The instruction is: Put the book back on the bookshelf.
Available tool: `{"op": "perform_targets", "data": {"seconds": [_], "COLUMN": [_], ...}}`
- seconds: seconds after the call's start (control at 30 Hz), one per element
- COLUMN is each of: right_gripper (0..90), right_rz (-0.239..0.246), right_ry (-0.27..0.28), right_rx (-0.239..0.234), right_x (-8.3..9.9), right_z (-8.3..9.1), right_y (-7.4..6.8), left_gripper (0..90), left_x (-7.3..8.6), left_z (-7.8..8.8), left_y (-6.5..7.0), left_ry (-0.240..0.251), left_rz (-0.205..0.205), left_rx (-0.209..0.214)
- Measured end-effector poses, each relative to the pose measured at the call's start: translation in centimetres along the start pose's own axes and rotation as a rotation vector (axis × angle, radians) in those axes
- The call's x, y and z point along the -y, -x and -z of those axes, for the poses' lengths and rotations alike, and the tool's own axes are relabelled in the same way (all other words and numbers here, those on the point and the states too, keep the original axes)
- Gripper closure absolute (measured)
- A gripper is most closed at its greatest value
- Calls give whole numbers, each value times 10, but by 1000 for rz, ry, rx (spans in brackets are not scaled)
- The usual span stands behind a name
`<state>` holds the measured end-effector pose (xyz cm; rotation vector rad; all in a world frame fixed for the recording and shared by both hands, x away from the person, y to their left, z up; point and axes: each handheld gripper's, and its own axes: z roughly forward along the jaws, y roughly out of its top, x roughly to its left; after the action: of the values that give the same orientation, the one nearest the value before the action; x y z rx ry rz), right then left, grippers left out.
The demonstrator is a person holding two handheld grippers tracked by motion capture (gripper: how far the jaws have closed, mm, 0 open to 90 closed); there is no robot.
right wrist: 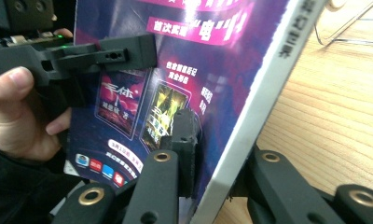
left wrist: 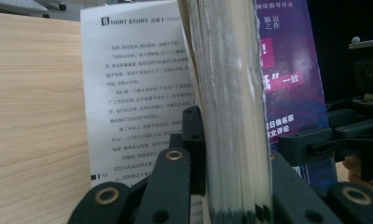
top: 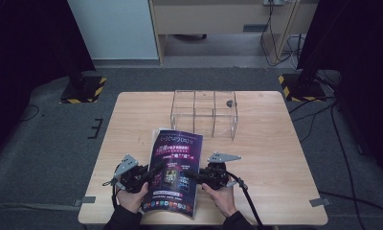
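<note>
A magazine (top: 173, 167) with a dark purple cover is held between both grippers near the table's front edge. My left gripper (top: 153, 171) is shut on its left side; in the left gripper view the thick block of pages (left wrist: 233, 107) stands between the jaws of the left gripper (left wrist: 231, 158), and one printed page (left wrist: 138, 93) hangs loose to the left. My right gripper (top: 193, 174) is shut on the spine side. In the right gripper view the cover (right wrist: 184, 70) and white spine (right wrist: 264, 102) run between the jaws of the right gripper (right wrist: 222, 156).
A clear acrylic rack (top: 204, 112) with several compartments stands on the wooden table (top: 275, 143) beyond the magazine. The person's hands (top: 132, 199) hold the grippers at the front edge. Dark carpet, stand feet and cables surround the table.
</note>
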<state>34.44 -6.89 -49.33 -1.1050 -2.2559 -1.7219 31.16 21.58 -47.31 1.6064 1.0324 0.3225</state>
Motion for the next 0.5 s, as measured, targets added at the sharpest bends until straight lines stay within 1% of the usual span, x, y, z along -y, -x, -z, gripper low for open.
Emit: {"op": "perform_targets", "data": {"seconds": [0.13,0.3,0.43,0.5], "right_gripper": [801,824,828,829], "right_rz": [-14,-7,11,17], "right_ry": [8,16,19,19], "right_rx": [-15,-22,-17,-17], "right_x": [-1,-6,-9,-10], "right_z": [3,9,12,13], "right_y": [0,0,-1,-2], "left_gripper": [806,758,700,688], "left_x": [0,0,-1,0], "left_z": [0,-1,-1,-1], "left_y": [0,-2,-2,-3], "left_ry": [1,6,11,15], "left_rz": [5,12,16,20], "left_rx": [2,11,7,9]}}
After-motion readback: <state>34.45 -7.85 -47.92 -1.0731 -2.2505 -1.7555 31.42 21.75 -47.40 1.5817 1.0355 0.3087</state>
